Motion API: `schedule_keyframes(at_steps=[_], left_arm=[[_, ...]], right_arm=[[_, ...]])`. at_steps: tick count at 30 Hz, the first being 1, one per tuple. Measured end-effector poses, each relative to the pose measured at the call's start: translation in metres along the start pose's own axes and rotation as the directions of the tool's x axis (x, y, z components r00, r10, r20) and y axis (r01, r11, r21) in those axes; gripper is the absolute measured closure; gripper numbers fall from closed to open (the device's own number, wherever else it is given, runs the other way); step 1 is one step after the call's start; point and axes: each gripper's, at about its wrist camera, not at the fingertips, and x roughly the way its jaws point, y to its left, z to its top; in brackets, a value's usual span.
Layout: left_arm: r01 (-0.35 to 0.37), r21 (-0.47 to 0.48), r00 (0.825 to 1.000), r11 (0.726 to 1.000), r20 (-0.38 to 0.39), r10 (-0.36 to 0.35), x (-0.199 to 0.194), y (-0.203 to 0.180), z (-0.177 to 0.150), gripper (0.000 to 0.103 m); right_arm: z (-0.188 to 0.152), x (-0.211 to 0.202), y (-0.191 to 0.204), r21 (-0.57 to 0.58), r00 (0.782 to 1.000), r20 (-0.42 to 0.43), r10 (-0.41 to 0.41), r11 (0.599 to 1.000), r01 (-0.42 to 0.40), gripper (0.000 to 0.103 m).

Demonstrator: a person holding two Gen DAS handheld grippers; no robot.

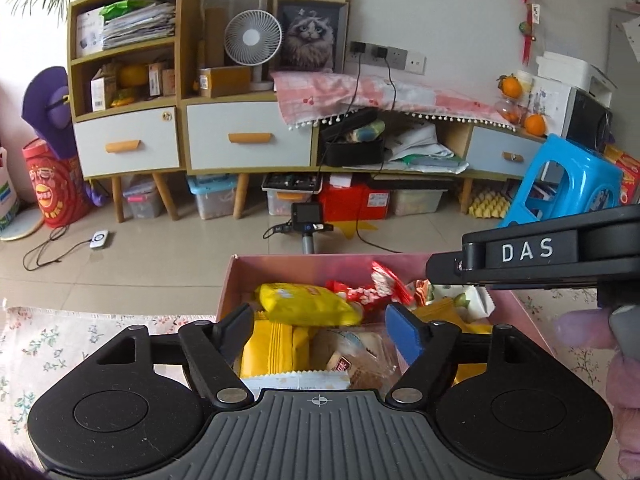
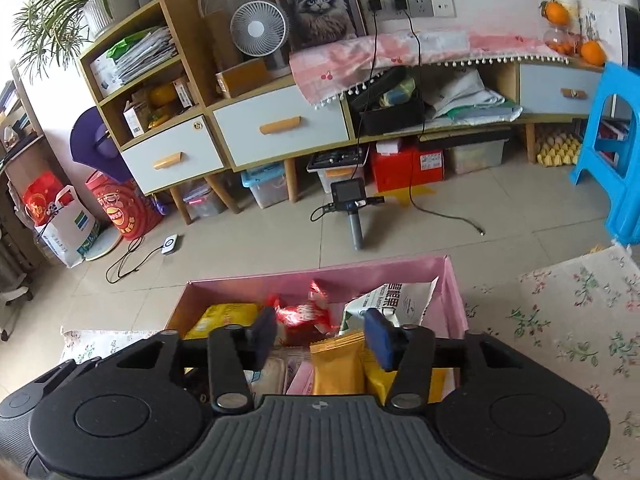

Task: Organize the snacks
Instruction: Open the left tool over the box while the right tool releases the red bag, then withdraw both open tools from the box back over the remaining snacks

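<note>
A pink box (image 1: 228,280) on a floral tablecloth holds several snack packets. In the left wrist view a yellow bag (image 1: 304,304) lies on top, with an orange packet (image 1: 276,350), a brown wrapped cake (image 1: 356,356) and red-white candies (image 1: 372,290) around it. My left gripper (image 1: 322,330) is open above the box, holding nothing. The right gripper's body (image 1: 532,258) reaches in from the right. In the right wrist view my right gripper (image 2: 322,334) is open over the pink box (image 2: 456,292), above orange packets (image 2: 336,364), a red-white packet (image 2: 304,314) and a white-green bag (image 2: 396,298).
The floral tablecloth (image 2: 560,320) spreads right of the box. Beyond the table edge is tiled floor with a camera on a handle (image 2: 352,204), cables, a blue stool (image 2: 612,160) and a low cabinet (image 1: 248,136) with storage bins beneath.
</note>
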Motion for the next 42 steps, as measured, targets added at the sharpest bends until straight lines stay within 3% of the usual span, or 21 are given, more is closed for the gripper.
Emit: schedule_keyframes(at_steps=[18,42], left_arm=[[0.009,0.017,1.000,1.000,-0.007,-0.008,-0.070,-0.010,-0.013,0.019],[0.013,-0.042,0.997,0.999,-0.082,-0.016,-0.145,0.010,-0.085,0.015]], right_arm=[[-0.009,-0.072,-0.010,-0.018,1.000,0.022,0.005,1.000,-0.004,0.035],[-0.100,-0.146,-0.003,-0.109,0.997,-0.039,0.066,0.992,-0.070,0.033]])
